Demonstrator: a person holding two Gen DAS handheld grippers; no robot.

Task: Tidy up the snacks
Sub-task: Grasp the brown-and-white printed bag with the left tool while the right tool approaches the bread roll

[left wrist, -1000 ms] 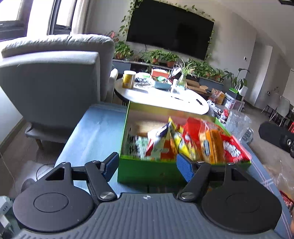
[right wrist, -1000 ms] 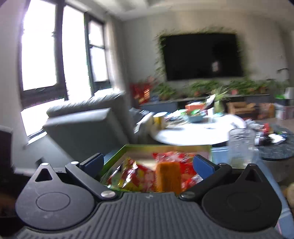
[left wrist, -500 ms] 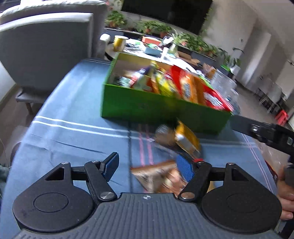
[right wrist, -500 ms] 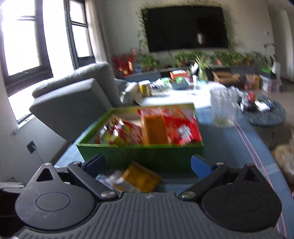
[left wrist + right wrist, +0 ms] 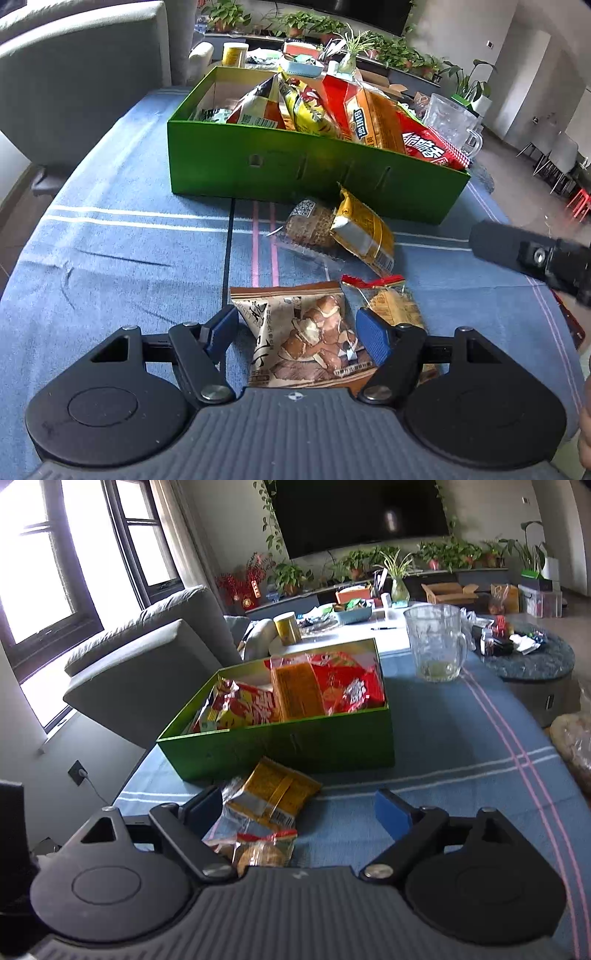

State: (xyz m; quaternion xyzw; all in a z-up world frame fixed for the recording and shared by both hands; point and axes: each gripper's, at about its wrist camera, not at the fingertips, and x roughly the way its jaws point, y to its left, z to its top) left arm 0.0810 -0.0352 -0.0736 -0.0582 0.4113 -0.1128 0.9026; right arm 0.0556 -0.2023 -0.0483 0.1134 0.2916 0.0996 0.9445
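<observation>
Left wrist view showed the brown snack pouch (image 5: 312,332) lying on the blue tablecloth (image 5: 122,258) between the spread, empty fingers of the left gripper (image 5: 295,330). A second earlier that camera faced the green box (image 5: 314,177) closely; it had since pulled back and dipped toward the loose packets. The right gripper (image 5: 299,812), also wide apart and empty, had lowered over the yellow packet (image 5: 275,794). Pickups looked imminent.

green box (image 5: 303,173), blue striped tablecloth (image 5: 122,236), yellow packet (image 5: 364,232)
</observation>
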